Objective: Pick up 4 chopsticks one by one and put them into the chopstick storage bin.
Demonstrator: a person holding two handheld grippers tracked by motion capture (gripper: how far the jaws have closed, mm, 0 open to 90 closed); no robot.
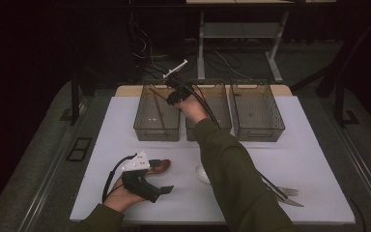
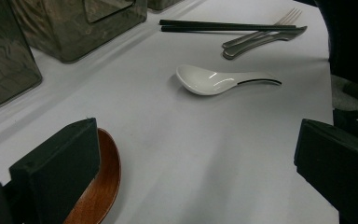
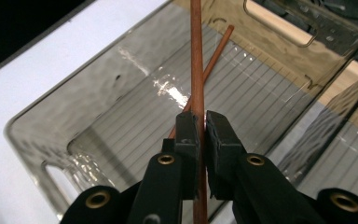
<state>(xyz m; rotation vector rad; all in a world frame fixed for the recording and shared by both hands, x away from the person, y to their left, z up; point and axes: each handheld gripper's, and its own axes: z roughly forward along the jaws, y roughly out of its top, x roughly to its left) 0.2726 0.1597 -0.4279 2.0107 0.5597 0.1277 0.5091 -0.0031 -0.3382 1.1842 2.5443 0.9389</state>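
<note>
Lettering: none legible in any view. High view: right gripper (image 1: 175, 93), arm extended to upper centre, sits over the left bin (image 1: 157, 126); left gripper (image 1: 166, 189) rests at lower left beside the wooden spoon (image 1: 160, 167). Left gripper view: jaws spread wide, wooden spoon (image 2: 100, 191) touching the left jaw, white spoon (image 2: 209, 81) well apart at centre. Right gripper view: jaws pinch one brown chopstick (image 3: 196, 74) above the bin (image 3: 121, 93); a second chopstick (image 3: 216, 53) lies inside.

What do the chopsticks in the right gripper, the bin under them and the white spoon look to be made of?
The chopsticks: probably wood, reddish-brown, smooth, dull sheen. The bin: smoky see-through plastic, with glossy glare and a ribbed floor. The white spoon: likely glazed ceramic, given its sharp highlights, though melamine is possible.
</note>
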